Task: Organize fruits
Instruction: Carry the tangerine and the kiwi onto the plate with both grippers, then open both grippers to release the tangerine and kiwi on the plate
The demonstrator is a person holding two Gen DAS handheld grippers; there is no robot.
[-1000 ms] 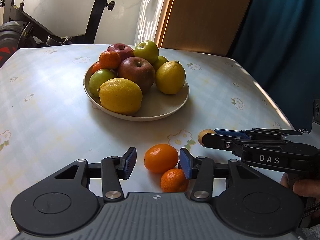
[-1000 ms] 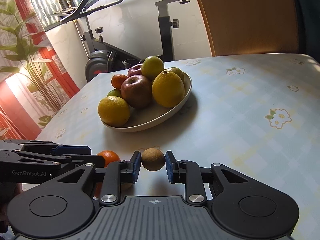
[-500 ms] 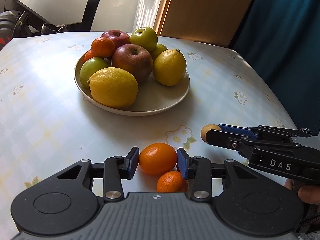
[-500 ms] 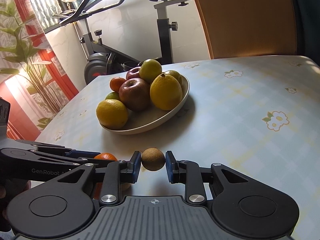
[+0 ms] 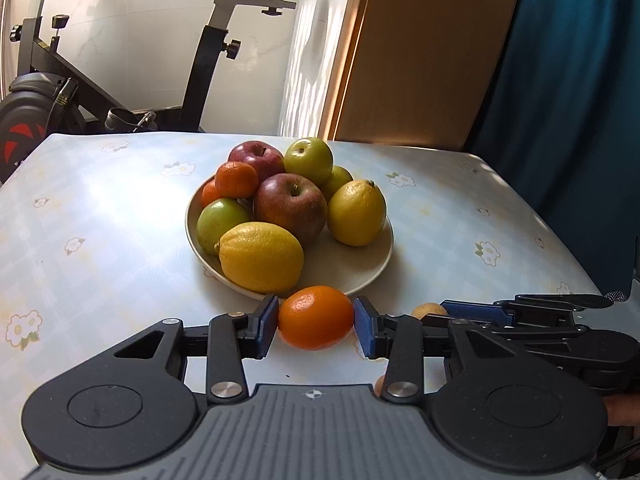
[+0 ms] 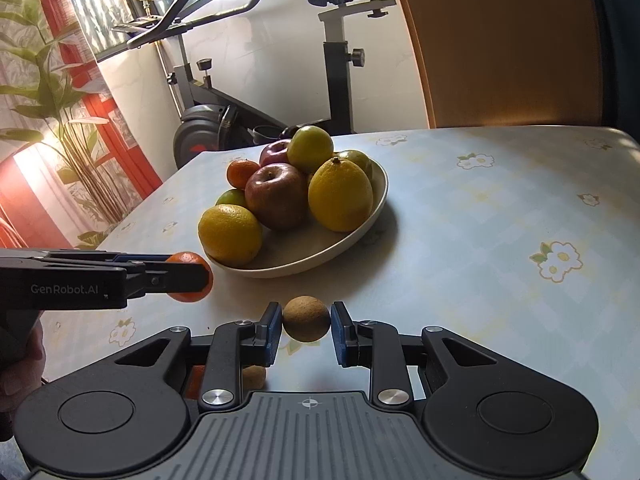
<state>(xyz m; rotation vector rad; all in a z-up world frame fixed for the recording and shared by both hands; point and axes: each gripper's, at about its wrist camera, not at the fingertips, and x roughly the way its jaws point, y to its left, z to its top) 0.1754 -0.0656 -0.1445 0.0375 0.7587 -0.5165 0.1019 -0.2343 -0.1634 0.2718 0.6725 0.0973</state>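
We hold the mandarin (image 5: 316, 317) w/ left gripper (image 5: 315, 326), fingers clamped on it, just before the fruit bowl (image 5: 372, 268). Right gripper (image 6: 306, 327) fingers pinch a brown kiwi-like fruit (image 6: 306, 318) above the worktop (image 6: 500, 240).

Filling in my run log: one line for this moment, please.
left gripper: shut on orange, lifted | right gripper: shut on brown fruit, lifted | bowl: full, ahead
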